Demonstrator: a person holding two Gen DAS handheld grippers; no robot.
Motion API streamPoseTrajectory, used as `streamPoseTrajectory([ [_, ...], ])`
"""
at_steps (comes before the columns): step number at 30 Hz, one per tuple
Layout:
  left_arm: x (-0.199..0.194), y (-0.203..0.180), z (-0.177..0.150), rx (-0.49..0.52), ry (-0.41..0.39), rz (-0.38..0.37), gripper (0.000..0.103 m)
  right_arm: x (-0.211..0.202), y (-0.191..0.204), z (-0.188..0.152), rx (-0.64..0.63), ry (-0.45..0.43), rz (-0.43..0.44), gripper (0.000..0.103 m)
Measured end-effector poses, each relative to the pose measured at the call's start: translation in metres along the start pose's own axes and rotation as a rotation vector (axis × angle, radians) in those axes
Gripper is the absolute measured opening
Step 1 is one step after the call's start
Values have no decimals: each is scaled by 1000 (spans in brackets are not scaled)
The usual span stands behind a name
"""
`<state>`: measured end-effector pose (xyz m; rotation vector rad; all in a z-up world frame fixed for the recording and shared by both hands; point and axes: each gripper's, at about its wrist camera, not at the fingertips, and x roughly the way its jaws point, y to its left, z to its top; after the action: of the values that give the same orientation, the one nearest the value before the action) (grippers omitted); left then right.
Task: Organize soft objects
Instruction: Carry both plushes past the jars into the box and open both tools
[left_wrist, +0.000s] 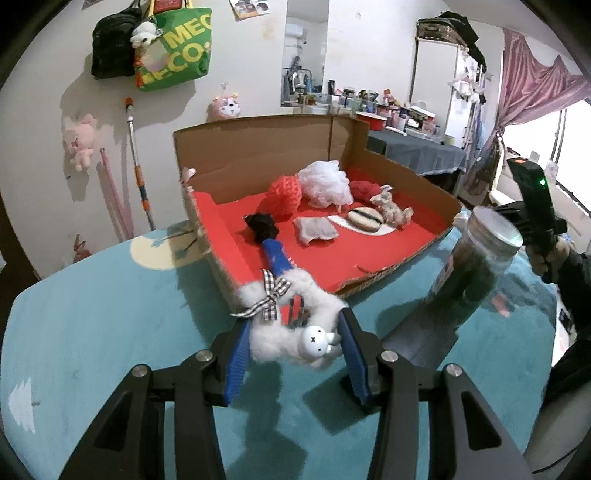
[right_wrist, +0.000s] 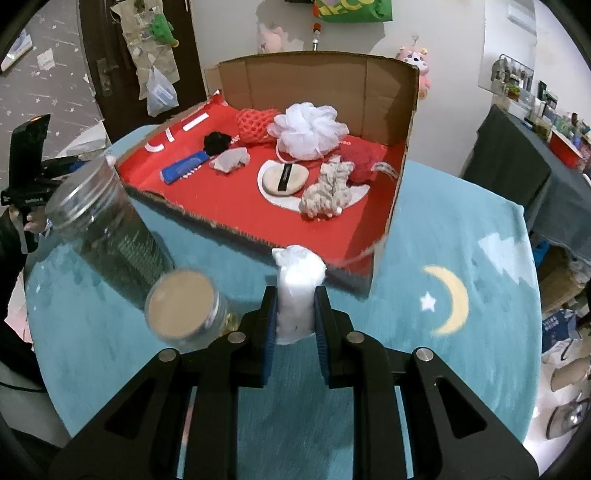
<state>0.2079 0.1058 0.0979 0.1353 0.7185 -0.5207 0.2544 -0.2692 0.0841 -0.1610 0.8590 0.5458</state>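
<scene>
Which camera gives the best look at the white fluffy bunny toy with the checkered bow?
The left wrist view: the bunny toy fills the foreground, gripped in the left tool, with its face and bow clear. The right wrist view does not show it.

A round table carries everything, covered by a teal cloth printed with a yellow crescent moon, a small white star and white tree shapes. Directly on the cloth sits an open cardboard box with a red lining, its near edge torn. Just beside the box stand a tall clear jar with a metal lid and a shorter jar near it.
</scene>
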Motion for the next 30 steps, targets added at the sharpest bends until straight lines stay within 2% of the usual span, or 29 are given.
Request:
streamPoseTrajectory([
  [7,16,-7,32,-16,15,-84,48,0,-6,25,29,-22,121,18],
  [10,31,-15,47,-31,55,-122,48,1,1,40,3,-29,147,18],
  [13,50,-29,60,-20,113,-130,48,8,10,58,-28,-13,171,18],
  [22,100,-65,82,69,261,-123,48,68,35,97,-116,181,161,18],
  [27,124,-68,89,75,331,-125,49,94,36,102,-136,284,140,18],
  [30,133,-70,94,76,356,-127,49,102,37,105,-130,311,144,18],
])
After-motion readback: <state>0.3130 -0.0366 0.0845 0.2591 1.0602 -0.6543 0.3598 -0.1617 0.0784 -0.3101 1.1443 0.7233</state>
